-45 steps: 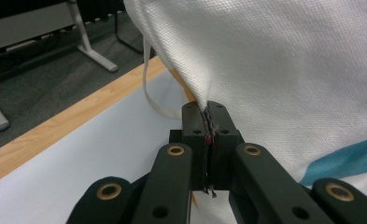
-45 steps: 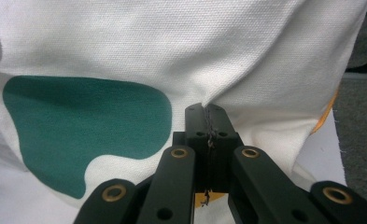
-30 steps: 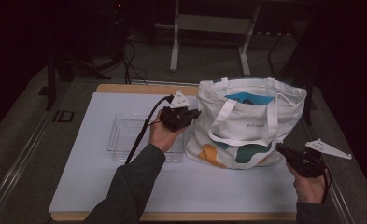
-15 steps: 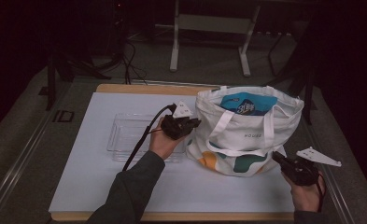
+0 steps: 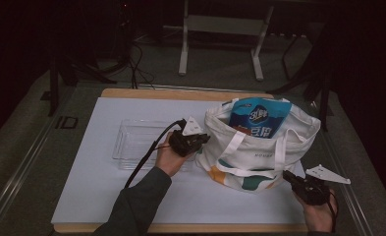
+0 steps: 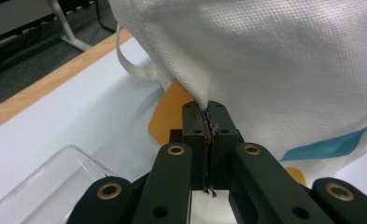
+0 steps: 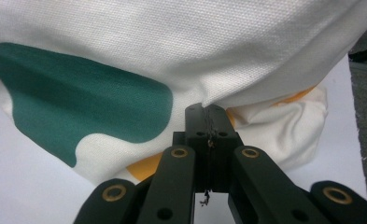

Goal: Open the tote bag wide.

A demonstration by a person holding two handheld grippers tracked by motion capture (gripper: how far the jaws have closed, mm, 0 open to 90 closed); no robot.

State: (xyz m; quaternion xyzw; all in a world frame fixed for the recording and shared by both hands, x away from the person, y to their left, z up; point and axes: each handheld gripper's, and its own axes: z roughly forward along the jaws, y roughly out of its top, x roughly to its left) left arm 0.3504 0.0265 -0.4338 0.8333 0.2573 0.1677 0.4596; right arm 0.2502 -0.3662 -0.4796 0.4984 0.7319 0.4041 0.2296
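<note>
White fabric tote bag with green, orange and teal patches (image 5: 259, 152) stands on the desk (image 5: 107, 187), right of the clear plastic tray (image 5: 136, 142). Left gripper (image 6: 210, 122) and right gripper (image 7: 210, 122): jaws each pinch bag cloth. Risk: thin folds slip out; the blue pouch (image 5: 257, 118) may tip the bag
</note>
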